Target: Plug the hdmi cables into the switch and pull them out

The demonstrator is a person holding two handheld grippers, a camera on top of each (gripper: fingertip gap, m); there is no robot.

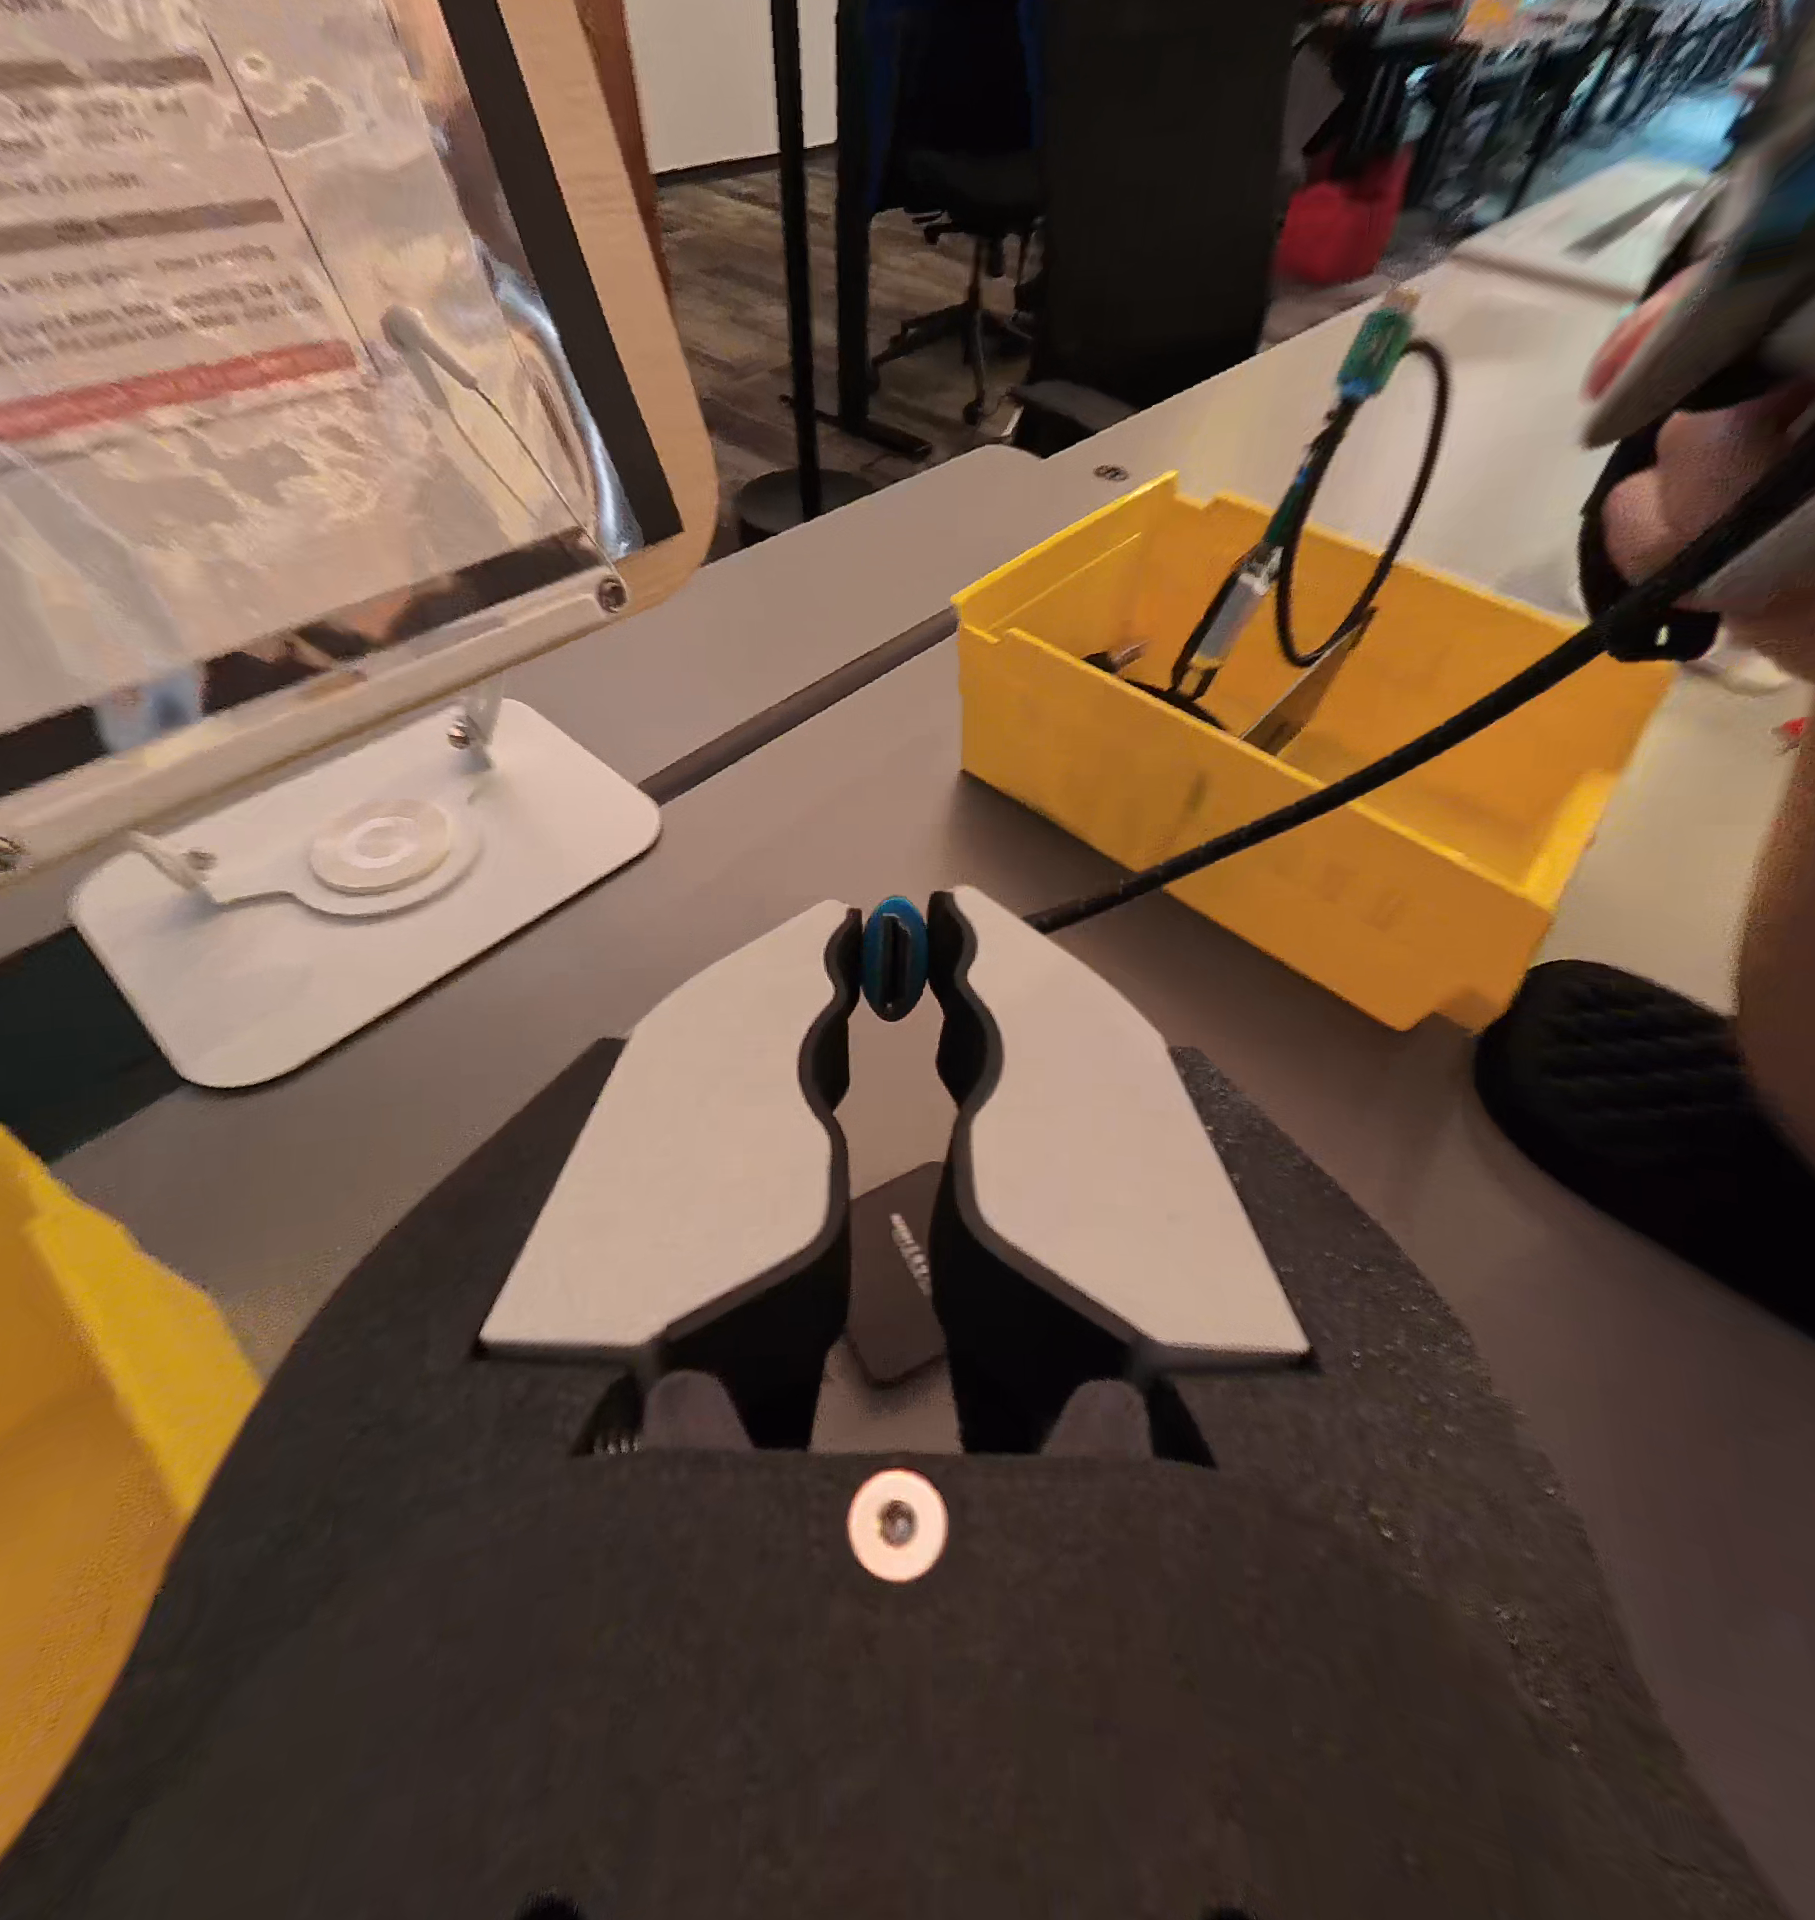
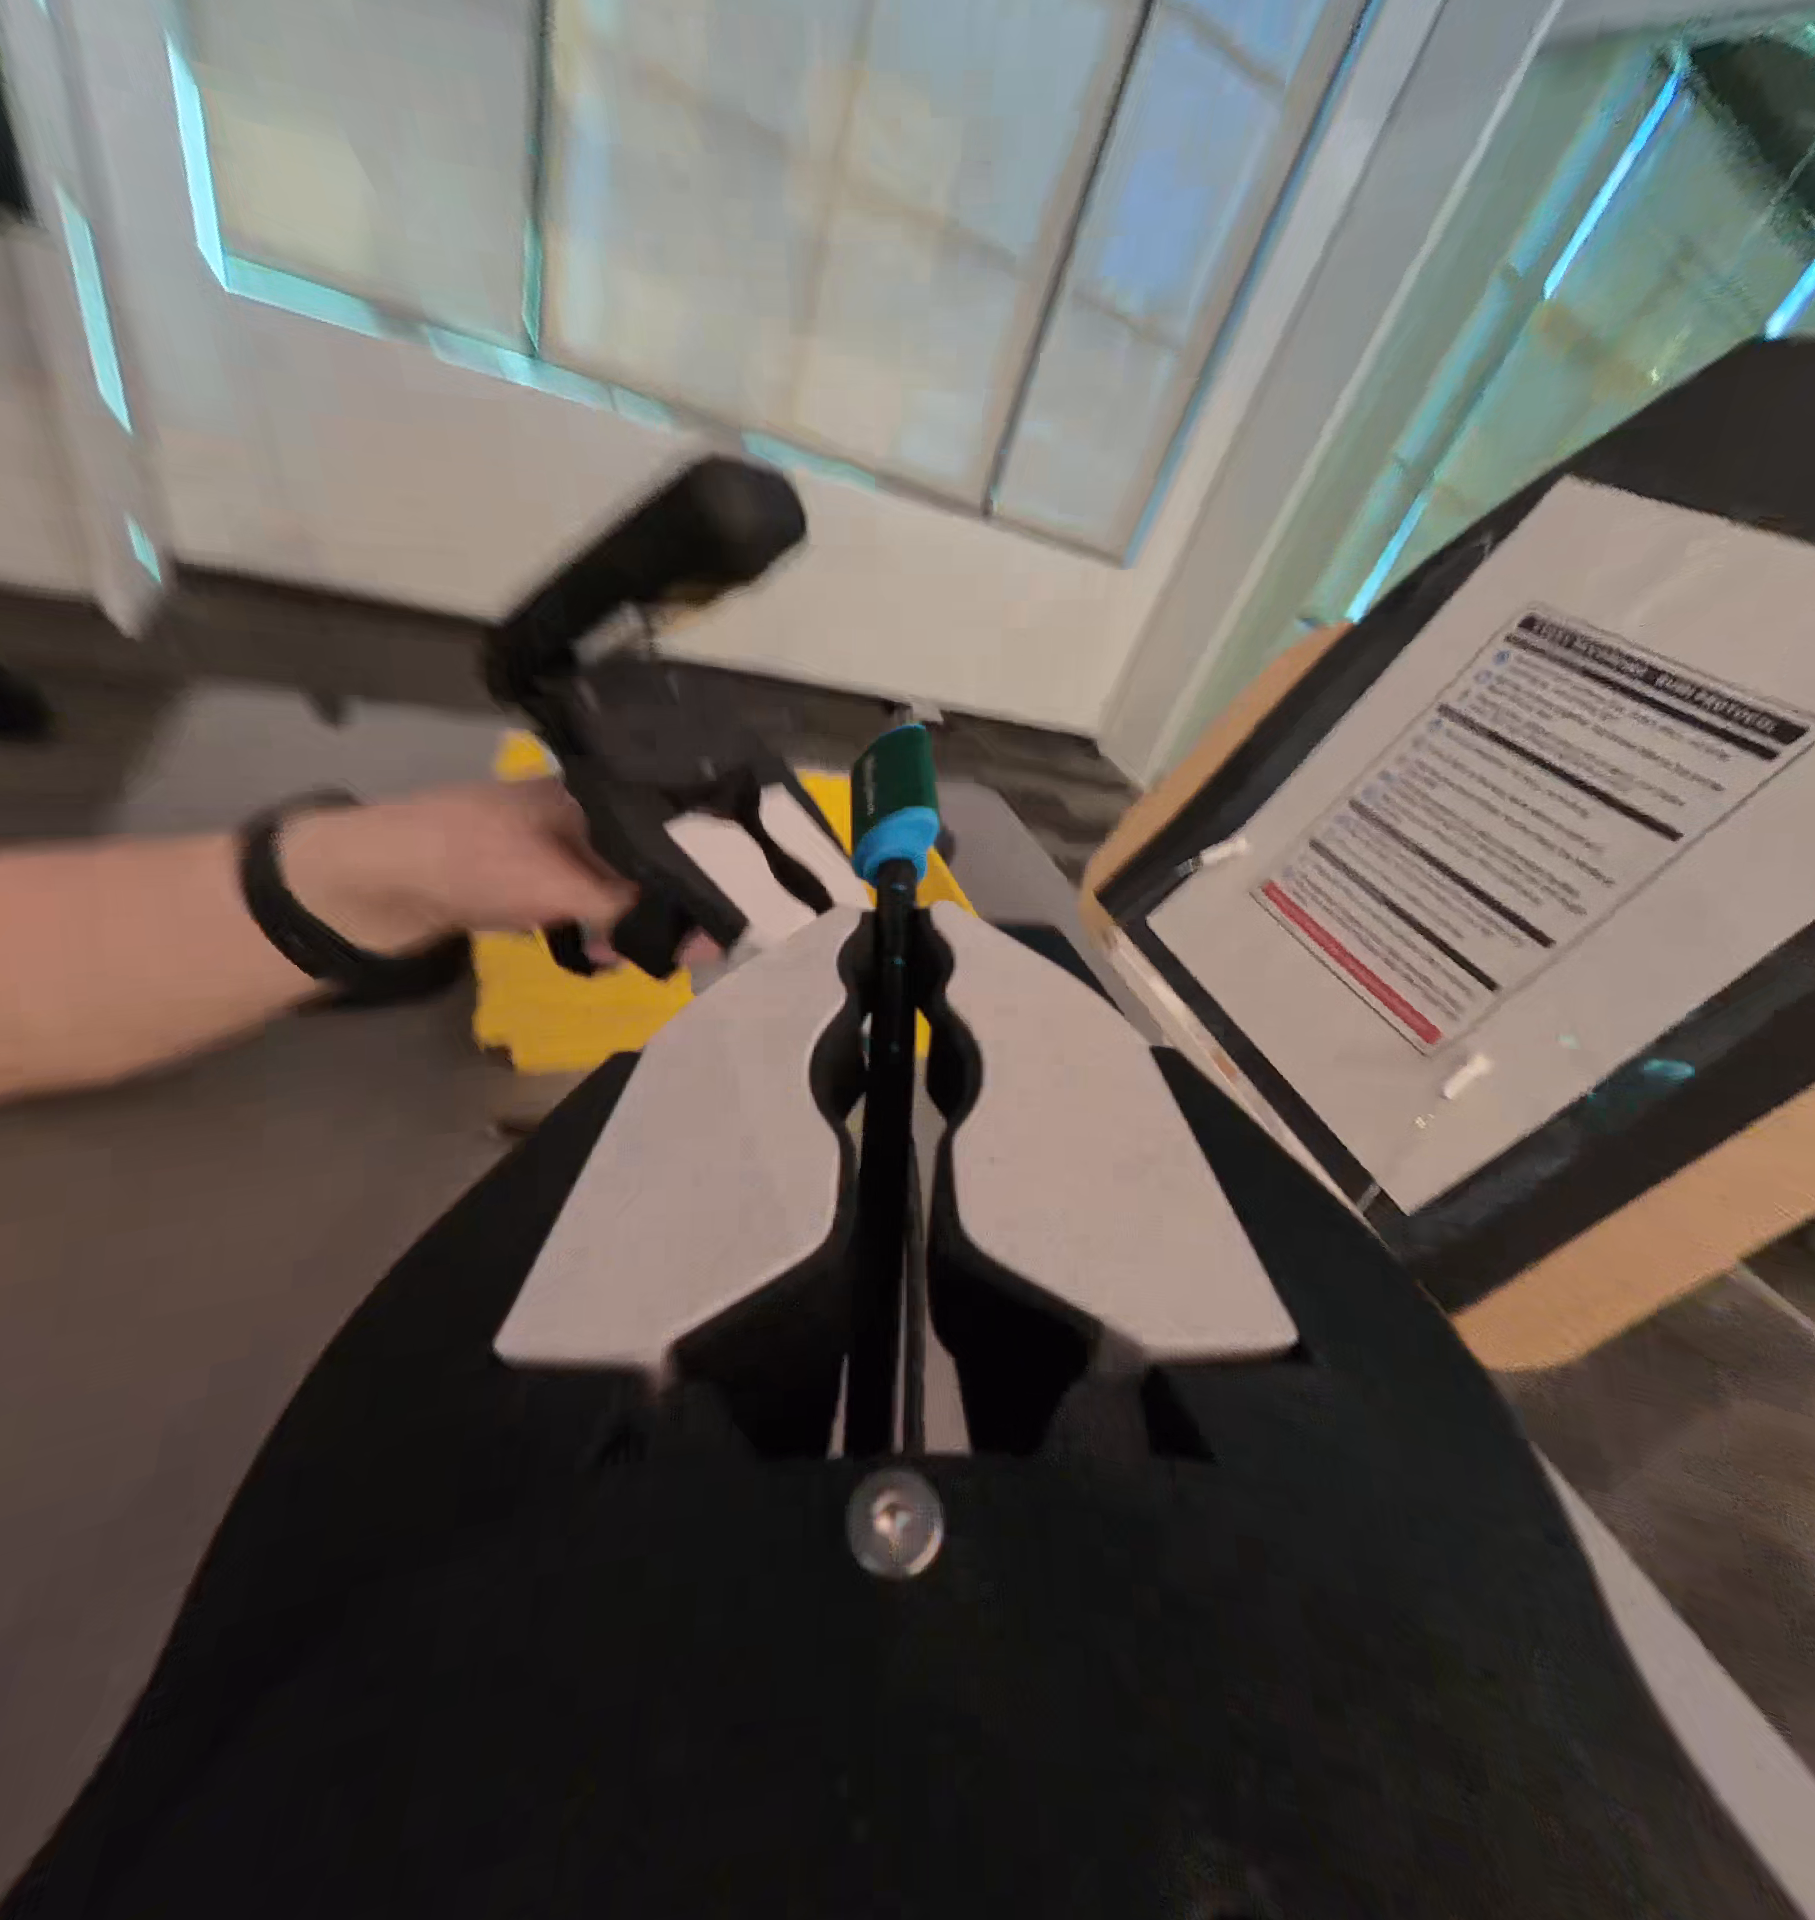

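Here both grippers pinch: left gripper level on a blue-collared plug, right gripper raised on black cable.

table: grey top, carrying everything; also showing in right wrist view
seam: dark line running across the top
stand: white base plate sitting at left on the table, propping up a tilted clear sign holder
bin: yellow, sitting at right, divider inside, cables sticking up out of it
second bin: yellow, corner showing at near left
pad: black, quilted, lying at right edge just beside the bin
small black card: lying flat on the table under the fingers
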